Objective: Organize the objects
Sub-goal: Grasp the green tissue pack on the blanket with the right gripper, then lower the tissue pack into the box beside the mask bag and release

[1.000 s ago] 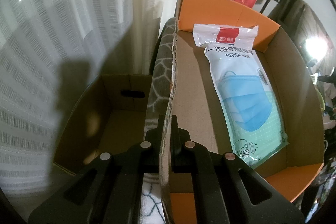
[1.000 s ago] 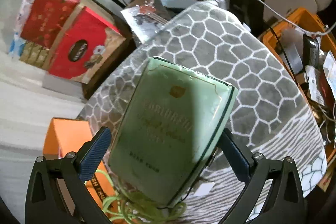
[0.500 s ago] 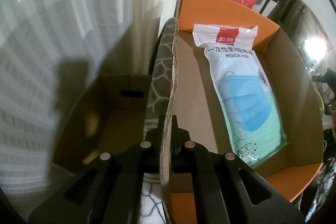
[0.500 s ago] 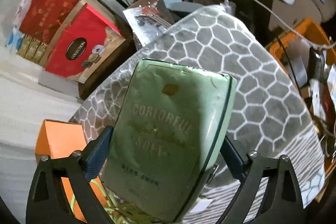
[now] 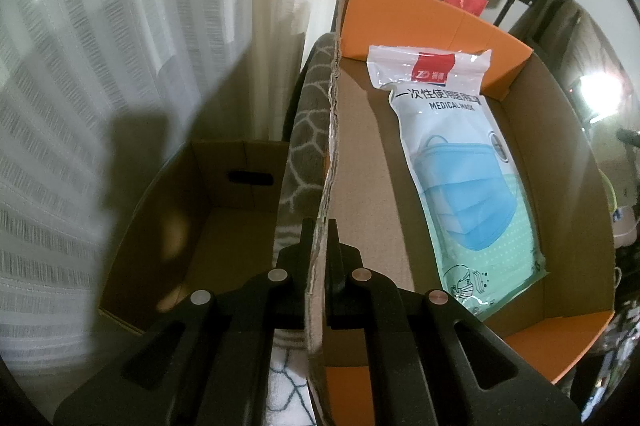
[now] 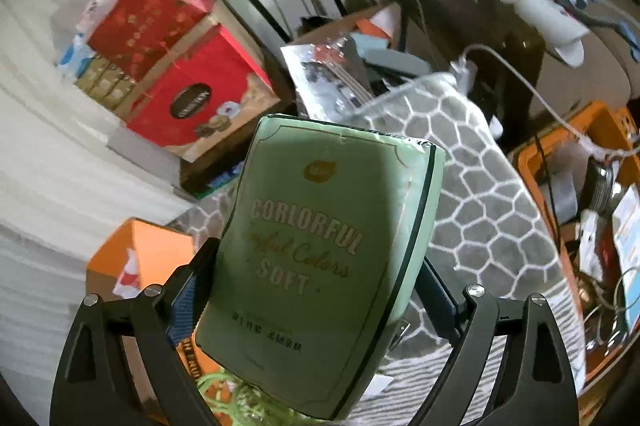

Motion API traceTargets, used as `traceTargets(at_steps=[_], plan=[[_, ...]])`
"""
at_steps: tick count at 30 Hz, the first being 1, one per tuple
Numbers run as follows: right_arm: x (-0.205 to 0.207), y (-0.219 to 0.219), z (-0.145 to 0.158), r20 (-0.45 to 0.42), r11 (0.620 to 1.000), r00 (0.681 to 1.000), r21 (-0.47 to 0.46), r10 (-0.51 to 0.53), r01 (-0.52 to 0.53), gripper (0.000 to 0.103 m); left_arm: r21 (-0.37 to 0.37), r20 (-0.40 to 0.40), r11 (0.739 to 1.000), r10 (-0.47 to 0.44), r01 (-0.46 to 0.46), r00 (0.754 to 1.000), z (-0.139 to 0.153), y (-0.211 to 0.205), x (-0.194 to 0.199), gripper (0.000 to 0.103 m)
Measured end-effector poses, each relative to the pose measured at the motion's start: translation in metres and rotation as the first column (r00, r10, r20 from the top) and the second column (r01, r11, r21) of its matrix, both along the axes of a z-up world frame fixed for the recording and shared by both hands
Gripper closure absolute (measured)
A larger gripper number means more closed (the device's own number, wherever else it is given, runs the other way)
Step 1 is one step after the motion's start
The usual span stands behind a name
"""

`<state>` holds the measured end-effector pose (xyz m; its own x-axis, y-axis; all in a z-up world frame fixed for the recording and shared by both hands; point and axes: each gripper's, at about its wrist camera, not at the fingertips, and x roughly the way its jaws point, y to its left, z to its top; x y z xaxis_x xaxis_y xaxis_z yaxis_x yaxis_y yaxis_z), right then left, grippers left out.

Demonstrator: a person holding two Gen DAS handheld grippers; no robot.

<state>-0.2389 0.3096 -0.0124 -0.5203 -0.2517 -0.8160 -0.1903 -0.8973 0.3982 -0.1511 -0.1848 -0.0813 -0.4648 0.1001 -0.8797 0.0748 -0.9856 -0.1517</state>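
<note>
Corrugated brown cardboard is forming the near wall of an open box (image 5: 320, 186), and the left gripper (image 5: 319, 258) is pinching that ragged, thin wall edge between its black fingers, jaws almost touching; the box is showing a plain brown floor and smooth orange flaps at its far and near ends; inside, a flat, glossy plastic pack of blue medical masks (image 5: 460, 162) is lying lengthwise along the floor, white at the top with a red band, pale green and dotted at the bottom; a second, darker cardboard box (image 5: 224, 210) with an oval hand slot is sitting beside it, against sheer ribbed white curtains (image 5: 120, 46). The right gripper (image 6: 316, 290) is gripping a soft, pillowy, pale green rectangular tissue pack (image 6: 328, 258) by its two sides, blue ridged pads pressing in, jaws spread wide around it; the pack is sitting raised above a plush grey blanket (image 6: 480, 210) with a white honeycomb pattern; red gift boxes (image 6: 176, 66) are standing stacked behind.
</note>
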Motion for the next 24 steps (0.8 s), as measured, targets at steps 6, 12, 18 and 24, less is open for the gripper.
traceTargets(at_steps=[6,12,18,24], plan=[[0.010,-0.023,0.031,-0.052,0.994,0.993,0.036,0.103,-0.101,0.011,0.000,0.000,1.000,0.000,0.000,1.000,0.000,0.000,0.000,0.100],[0.020,-0.065,0.056,-0.095,0.976,0.971,0.029,0.218,-0.216,0.011,0.001,0.000,1.000,0.000,0.000,1.000,0.000,-0.001,0.000,0.100],[0.032,-0.123,0.069,-0.120,0.937,0.930,0.017,0.348,-0.349,0.011,0.003,0.000,1.000,0.002,-0.002,1.000,0.000,0.001,0.001,0.100],[0.038,-0.185,0.058,-0.095,0.890,0.886,0.002,0.453,-0.455,0.011,0.003,0.001,1.000,0.001,-0.001,1.000,0.000,0.001,0.000,0.100]])
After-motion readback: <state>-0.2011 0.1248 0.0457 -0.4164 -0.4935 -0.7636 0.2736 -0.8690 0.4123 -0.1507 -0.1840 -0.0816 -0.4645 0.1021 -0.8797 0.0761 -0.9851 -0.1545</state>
